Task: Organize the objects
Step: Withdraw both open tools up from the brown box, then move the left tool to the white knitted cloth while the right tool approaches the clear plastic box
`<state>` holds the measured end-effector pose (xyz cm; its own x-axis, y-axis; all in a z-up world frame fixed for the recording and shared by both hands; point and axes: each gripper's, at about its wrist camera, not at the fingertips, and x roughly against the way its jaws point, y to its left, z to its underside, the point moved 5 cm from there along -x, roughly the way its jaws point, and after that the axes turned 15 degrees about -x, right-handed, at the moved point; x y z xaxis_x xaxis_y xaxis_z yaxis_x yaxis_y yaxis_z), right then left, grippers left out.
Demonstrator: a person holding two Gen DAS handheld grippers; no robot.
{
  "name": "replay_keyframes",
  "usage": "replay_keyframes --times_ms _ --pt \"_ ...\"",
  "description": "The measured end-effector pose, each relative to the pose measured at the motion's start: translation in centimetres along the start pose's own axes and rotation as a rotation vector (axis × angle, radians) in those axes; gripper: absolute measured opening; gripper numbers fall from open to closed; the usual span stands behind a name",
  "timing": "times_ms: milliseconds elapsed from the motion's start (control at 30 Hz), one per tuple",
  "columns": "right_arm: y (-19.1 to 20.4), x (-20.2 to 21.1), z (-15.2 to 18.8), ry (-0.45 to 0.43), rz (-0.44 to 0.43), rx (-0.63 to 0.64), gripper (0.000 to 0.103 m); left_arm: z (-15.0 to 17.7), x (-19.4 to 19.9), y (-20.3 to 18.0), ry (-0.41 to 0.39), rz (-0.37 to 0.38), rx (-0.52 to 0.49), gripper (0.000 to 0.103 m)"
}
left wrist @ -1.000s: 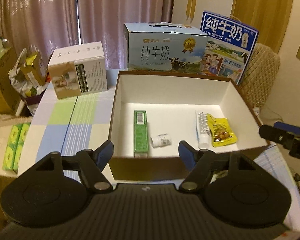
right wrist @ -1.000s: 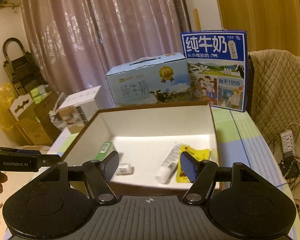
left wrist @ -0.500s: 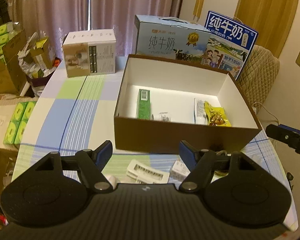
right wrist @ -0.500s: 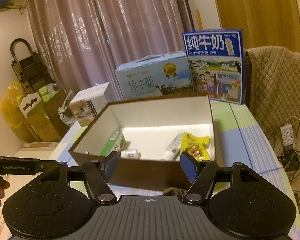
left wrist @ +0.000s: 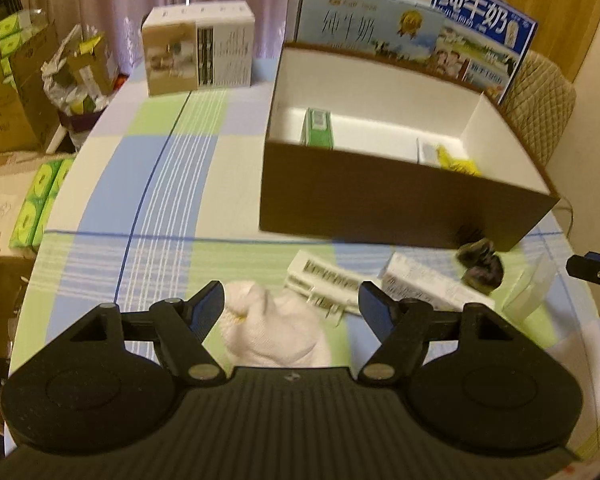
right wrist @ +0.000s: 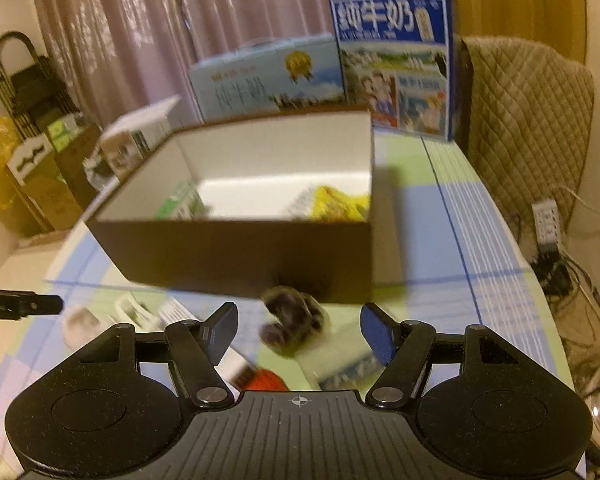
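Checked cloth in blue, green and white covers the table (left wrist: pixel 172 184), with milk cartons and curtains behind. Left gripper (left wrist: pixel 291 303) hangs wide and empty over a white sock (left wrist: pixel 276 330), which lies between its fingers at about 6 o'clock in that view. Beyond it, at 12 to 1 o'clock, two small white cartons (left wrist: pixel 328 280) lie side by side, and past them stands the brown box (left wrist: pixel 400 204), already holding a green pack (left wrist: pixel 318 132) and a yellow pouch (left wrist: pixel 456 160).

Right gripper (right wrist: pixel 298 330) is also wide and empty, a dark furry lump (right wrist: pixel 292 316) just ahead between its fingers, touching or nearly touching the box wall at 12 o'clock. A red item (right wrist: pixel 266 380) shows low at 7 o'clock, too blurred to name.

Likely next: pick up one loose thing per gripper. Soft items squash, so I would lower until the fingers straddle the bulk, close on the middle rather than an edge, lift clear of the wall's top, then release well inside, away from what is already there.
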<state>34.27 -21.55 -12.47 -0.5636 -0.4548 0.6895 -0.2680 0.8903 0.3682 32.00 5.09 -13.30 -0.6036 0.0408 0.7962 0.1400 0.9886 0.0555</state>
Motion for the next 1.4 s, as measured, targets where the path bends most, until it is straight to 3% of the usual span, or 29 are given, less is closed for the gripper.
replay_keyframes --times_ms 367,700,933,1000,1067,1133,1400 --pt "-1.7 -3.6 0.8 0.077 0.151 -0.077 0.065 0.7 -1.8 0.6 0.044 -0.016 -0.012 0.073" --pt "-3.6 -5.4 -0.2 0.091 0.161 -0.214 0.065 0.9 -2.8 0.5 0.074 -0.017 -0.025 0.074" --pt "-3.8 -6.6 0.1 0.11 0.192 -0.188 0.064 1.4 -3.5 -0.5 0.101 0.007 -0.06 0.077" --pt "-4.0 -6.7 0.3 0.12 0.193 -0.171 0.059 1.7 -3.8 -1.1 0.115 0.023 -0.08 0.078" --pt "-4.2 -6.7 0.4 0.14 0.185 -0.151 0.041 2.0 -4.1 -1.6 0.126 0.03 -0.102 0.081" --pt "-4.3 -6.7 0.6 0.161 0.186 -0.128 0.032 2.2 -4.5 -2.0 0.138 0.029 -0.125 0.081" --pt "-4.8 -6.3 1.1 0.197 0.197 -0.055 0.028 2.7 -6.6 -1.4 0.185 -0.024 -0.152 0.086"
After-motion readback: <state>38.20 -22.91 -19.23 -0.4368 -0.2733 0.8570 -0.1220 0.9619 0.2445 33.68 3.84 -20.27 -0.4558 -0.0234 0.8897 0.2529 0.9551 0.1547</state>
